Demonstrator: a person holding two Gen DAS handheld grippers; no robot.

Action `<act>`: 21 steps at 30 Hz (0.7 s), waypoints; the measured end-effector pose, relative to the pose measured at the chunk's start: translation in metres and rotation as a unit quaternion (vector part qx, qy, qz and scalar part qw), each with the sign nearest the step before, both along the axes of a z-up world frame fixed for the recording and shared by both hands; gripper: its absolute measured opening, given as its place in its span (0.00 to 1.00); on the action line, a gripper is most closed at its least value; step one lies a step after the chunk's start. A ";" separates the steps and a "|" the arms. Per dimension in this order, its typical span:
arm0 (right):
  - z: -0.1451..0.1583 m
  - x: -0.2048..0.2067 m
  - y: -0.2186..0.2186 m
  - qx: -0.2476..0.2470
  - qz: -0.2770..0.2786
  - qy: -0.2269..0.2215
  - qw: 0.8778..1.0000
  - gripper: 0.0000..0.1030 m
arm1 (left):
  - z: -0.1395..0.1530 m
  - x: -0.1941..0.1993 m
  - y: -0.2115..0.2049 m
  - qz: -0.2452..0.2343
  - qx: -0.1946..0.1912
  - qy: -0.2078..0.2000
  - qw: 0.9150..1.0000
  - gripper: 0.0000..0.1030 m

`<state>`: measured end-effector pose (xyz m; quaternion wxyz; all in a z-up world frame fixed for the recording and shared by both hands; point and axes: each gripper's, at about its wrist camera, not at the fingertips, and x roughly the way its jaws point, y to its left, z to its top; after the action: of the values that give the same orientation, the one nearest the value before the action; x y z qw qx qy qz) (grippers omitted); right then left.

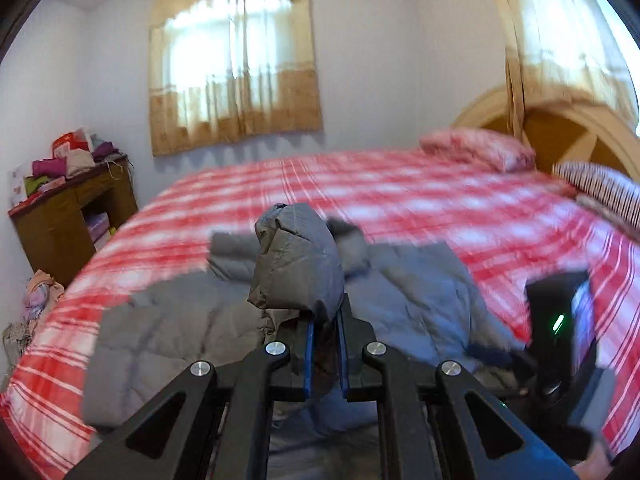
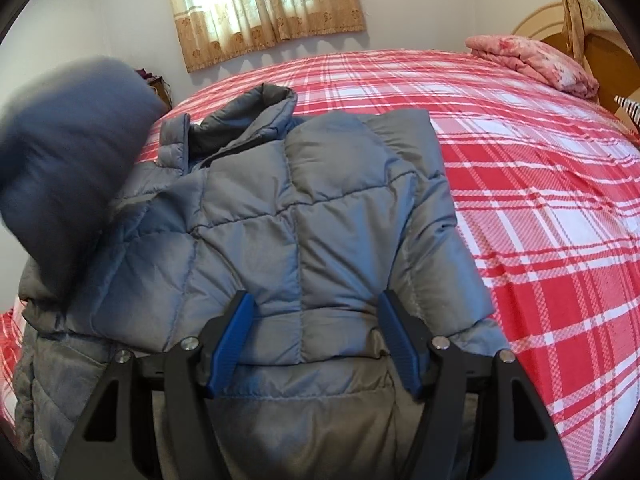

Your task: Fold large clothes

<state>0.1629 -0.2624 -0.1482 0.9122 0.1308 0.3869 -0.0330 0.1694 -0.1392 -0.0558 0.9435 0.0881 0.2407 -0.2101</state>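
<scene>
A grey quilted puffer jacket (image 2: 288, 216) lies on a bed with a red and white plaid sheet (image 2: 540, 200), collar toward the far side. My left gripper (image 1: 325, 320) is shut on a sleeve or edge of the jacket (image 1: 298, 264) and holds it lifted above the rest of the jacket (image 1: 168, 332); the lifted part shows blurred at the left of the right wrist view (image 2: 68, 168). My right gripper (image 2: 316, 304) is open, its blue pads (image 2: 236, 336) either side of the folded right part of the jacket, low over it.
A pink folded quilt (image 2: 532, 60) and a striped pillow (image 1: 604, 188) lie at the headboard (image 1: 568, 132). A wooden desk (image 1: 72, 216) piled with clothes stands at the left wall. The other gripper's black body (image 1: 560, 320) is at right. Curtained window (image 1: 236, 60) is behind.
</scene>
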 end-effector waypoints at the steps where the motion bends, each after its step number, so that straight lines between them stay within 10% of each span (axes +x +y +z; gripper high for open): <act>1: 0.000 -0.001 -0.002 0.006 0.000 -0.002 1.000 0.66 | -0.010 0.001 -0.004 -0.004 0.006 0.018 1.000 0.09; 10: 0.002 -0.002 -0.004 0.032 0.009 -0.009 0.999 0.75 | -0.042 -0.014 0.005 -0.017 -0.008 0.111 0.994 0.28; 13: 0.002 -0.001 -0.004 0.036 0.010 -0.004 0.999 0.75 | -0.046 -0.030 0.008 -0.008 0.016 0.108 0.994 0.65; 21: 0.071 -0.062 -0.012 -0.009 -0.037 -0.073 0.997 0.76 | -0.031 -0.064 0.095 0.056 -0.017 0.102 0.993 0.65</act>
<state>0.1008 -0.2748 -0.0768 0.9371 0.1391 0.3144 -0.0602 0.1054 -0.0444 -0.0867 0.9258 0.0362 0.3361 -0.1691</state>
